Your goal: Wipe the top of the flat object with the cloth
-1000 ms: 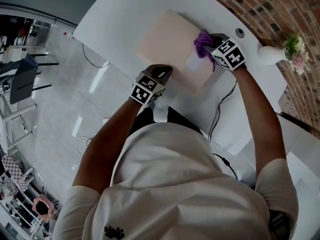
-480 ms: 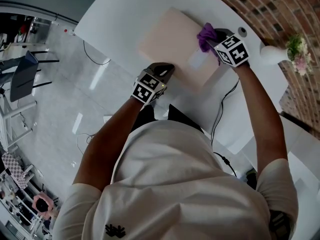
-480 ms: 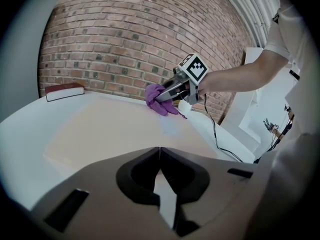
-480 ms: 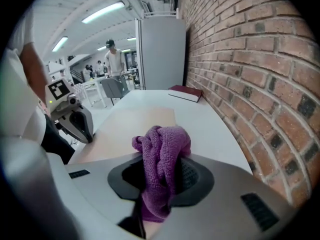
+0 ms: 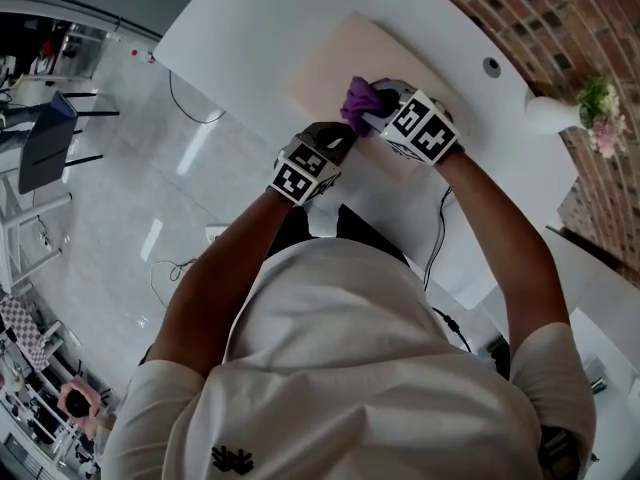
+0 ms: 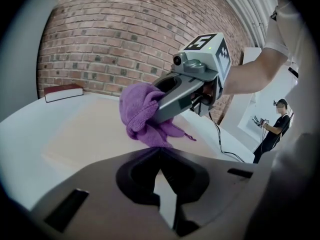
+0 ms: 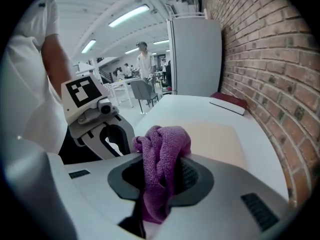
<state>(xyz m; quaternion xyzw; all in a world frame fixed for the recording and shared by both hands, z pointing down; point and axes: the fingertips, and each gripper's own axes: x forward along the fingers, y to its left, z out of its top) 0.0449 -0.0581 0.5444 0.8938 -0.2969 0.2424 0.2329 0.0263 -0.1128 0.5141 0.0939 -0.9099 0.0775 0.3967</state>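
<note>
Purple cloth, clamped in the right gripper's jaws, has swept across the board toward the left gripper, jaws together.

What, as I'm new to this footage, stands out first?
The purple cloth, clamped in the right gripper, presses on the pale flat board on the white table. The left gripper, jaws shut, sits at the board's near edge. A brick wall runs behind.
</note>
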